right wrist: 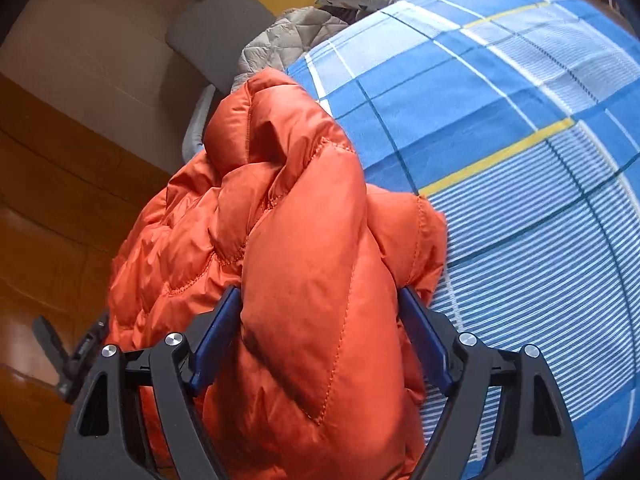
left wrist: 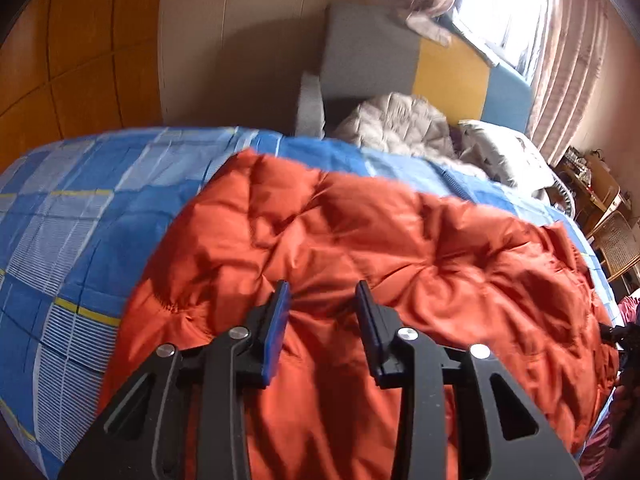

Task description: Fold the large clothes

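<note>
The big orange puffy jacket (left wrist: 360, 248) lies spread on the bed's blue checked sheet (left wrist: 80, 208). The left gripper (left wrist: 323, 300) hangs above it with its jaws apart and nothing in them, while the right gripper (right wrist: 320, 300) has a thick bunch of jacket between wide jaws; I cannot tell if they squeeze it. I think the bunch should be laid flat and smoothed before letting go. I see no boxes or baskets.

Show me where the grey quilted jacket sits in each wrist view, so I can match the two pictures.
Left wrist: the grey quilted jacket lies upper centre, beyond the bed's far edge, below the yellow headboard panel.
Right wrist: the jacket is upper centre-left, just above the orange down jacket.
Shared landmark: the blue plaid bedsheet, which borders the jacket in both.
</note>
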A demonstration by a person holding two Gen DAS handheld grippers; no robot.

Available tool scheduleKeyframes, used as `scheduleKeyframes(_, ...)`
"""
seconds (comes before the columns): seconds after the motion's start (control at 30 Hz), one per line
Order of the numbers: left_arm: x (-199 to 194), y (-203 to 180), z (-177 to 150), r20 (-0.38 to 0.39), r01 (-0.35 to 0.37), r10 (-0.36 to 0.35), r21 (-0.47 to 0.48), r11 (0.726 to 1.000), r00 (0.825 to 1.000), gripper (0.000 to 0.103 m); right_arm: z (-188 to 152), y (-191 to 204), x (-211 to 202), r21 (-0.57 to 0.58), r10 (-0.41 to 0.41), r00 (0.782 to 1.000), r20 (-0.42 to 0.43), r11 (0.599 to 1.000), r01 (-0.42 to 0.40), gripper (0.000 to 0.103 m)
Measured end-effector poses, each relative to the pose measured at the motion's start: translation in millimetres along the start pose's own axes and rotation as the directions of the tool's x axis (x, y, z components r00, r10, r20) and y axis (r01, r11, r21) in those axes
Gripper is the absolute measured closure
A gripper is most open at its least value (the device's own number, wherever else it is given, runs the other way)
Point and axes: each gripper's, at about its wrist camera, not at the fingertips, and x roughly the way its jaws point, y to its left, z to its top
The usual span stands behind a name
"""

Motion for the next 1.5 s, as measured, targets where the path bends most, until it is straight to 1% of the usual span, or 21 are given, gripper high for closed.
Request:
scheduleKeyframes(0.03,5,2,-1,-0.011,-0.006,0.006,0.014,1.000,1.000,0.071,0,0,1,0.005,0.006,1.000,-0.003,1.000,-0.006,0.026)
scheduleKeyframes(0.07,10,2,-2,-0.019,-0.004,0.005,0.022,1.000,1.000,0.071,0,1,2,0.005,0.009,1.000,-0.010,1.000,-0.009,0.033)
scheduleKeyframes(0.1,17,4,-3,-0.035,0.004,-0.003,0.024,1.000,0.999,0.071,0,2,1,0.004,0.012,1.000,-0.016,1.000,-0.012,0.037)
scheduleKeyframes(0.17,24,6,-3,-0.051,0.020,-0.019,0.018,1.000,0.999,0.071,-1,6,1,0.006,0.021,0.999,-0.031,1.000,-0.021,0.051)
scheduleKeyframes(0.23,31,8,-1,-0.064,0.037,-0.035,0.018,0.999,0.997,0.071,-2,12,0,0.000,0.030,0.998,-0.048,1.000,-0.030,0.054)
scheduleKeyframes(0.33,36,7,-1,-0.068,0.046,-0.043,0.036,0.998,0.997,0.071,-2,15,0,0.001,0.045,0.996,-0.076,0.999,-0.045,0.054)
scheduleKeyframes(0.37,38,8,-2,-0.066,0.050,-0.047,0.038,0.998,0.997,0.071,-2,16,0,0.001,0.047,0.995,-0.083,0.999,-0.047,0.056)
scheduleKeyframes(0.4,38,8,-3,-0.064,0.052,-0.050,0.038,0.998,0.997,0.071,-3,19,-1,-0.003,0.046,0.995,-0.086,0.999,-0.046,0.058)
scheduleKeyframes(0.47,38,8,-5,-0.056,0.053,-0.050,0.042,0.998,0.997,0.071,-2,25,-6,-0.009,0.038,0.996,-0.084,0.999,-0.039,0.069)
scheduleKeyframes(0.57,39,8,-7,-0.051,0.059,-0.057,0.038,0.998,0.997,0.071,-2,40,-16,-0.033,0.019,0.998,-0.065,0.999,-0.021,0.079)
scheduleKeyframes(0.7,39,9,-8,-0.045,0.068,-0.066,0.032,0.997,0.997,0.071,-2,62,-29,-0.047,0.021,0.999,-0.033,0.999,-0.023,0.083)
scheduleKeyframes(0.8,39,12,-9,-0.044,0.080,-0.079,0.021,0.997,0.996,0.072,-5,85,-39,-0.054,0.040,0.999,-0.006,0.998,-0.040,0.084)
scheduleKeyframes(1.0,39,18,-8,-0.045,0.113,-0.112,-0.001,0.994,0.993,0.072,-11,142,-45,-0.062,0.071,0.997,0.029,0.996,-0.069,0.087)
scheduleKeyframes(1.2,39,22,-7,-0.049,0.146,-0.146,-0.018,0.989,0.988,0.073,-18,196,-28,-0.049,0.136,0.990,0.030,0.990,-0.134,0.088)
scheduleKeyframes(1.3,39,24,-8,-0.050,0.159,-0.160,-0.025,0.987,0.986,0.073,-30,225,-20,-0.054,0.167,0.986,0.022,0.985,-0.165,0.090)
scheduleKeyframes(1.5,39,27,-7,-0.052,0.185,-0.187,-0.032,0.982,0.981,0.074,-46,268,5,-0.052,0.231,0.973,-0.006,0.972,-0.231,0.090)
